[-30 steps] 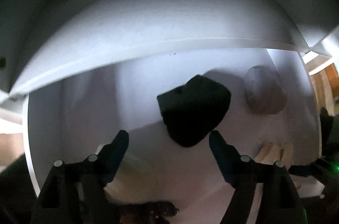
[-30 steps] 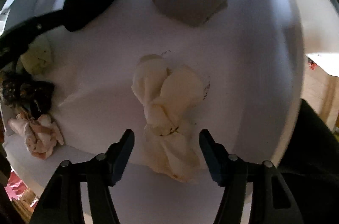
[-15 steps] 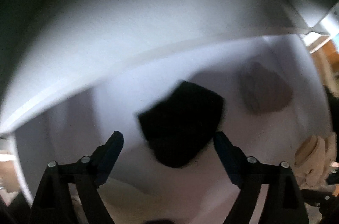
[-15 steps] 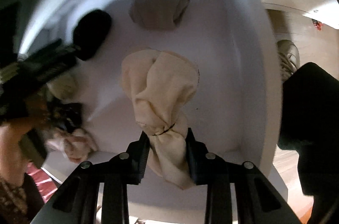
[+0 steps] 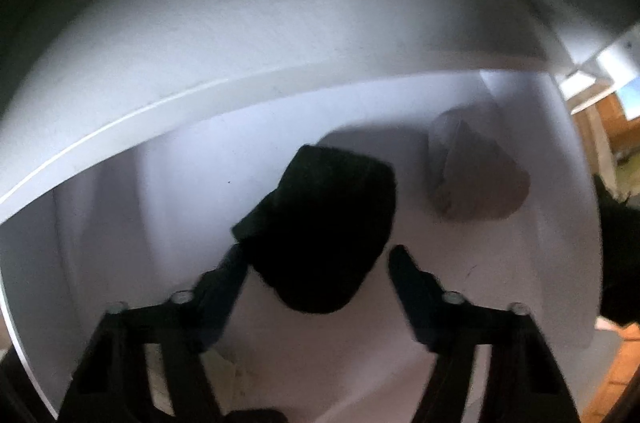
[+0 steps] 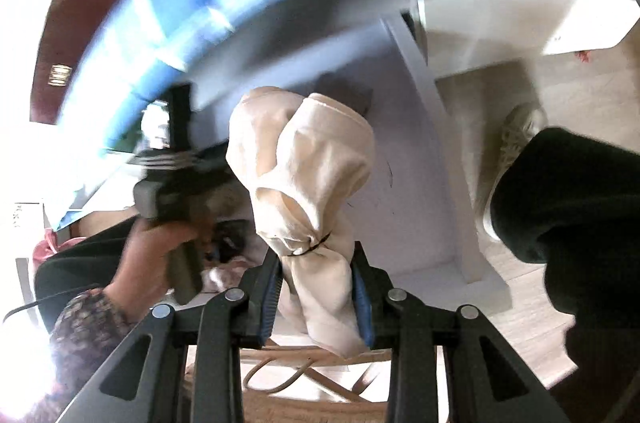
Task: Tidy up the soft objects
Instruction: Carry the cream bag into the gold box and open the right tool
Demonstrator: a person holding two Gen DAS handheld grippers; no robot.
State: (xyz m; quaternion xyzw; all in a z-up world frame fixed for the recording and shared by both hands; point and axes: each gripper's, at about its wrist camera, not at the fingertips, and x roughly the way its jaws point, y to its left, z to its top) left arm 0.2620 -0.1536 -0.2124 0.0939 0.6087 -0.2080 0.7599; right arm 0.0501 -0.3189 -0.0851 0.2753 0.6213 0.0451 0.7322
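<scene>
Right tool point(image 6: 316, 275) clamps cream bundle point(image 6: 308, 179) below tie.

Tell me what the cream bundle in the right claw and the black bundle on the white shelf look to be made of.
Cream bundle: soft woven or knit cloth, matte, judging by its folds, a stitched hem and a thin dark band cinching it. Black bundle: probably matte fabric too; it shows no shine and rounded edges, but it is too dark and blurred to tell the weave.
</scene>
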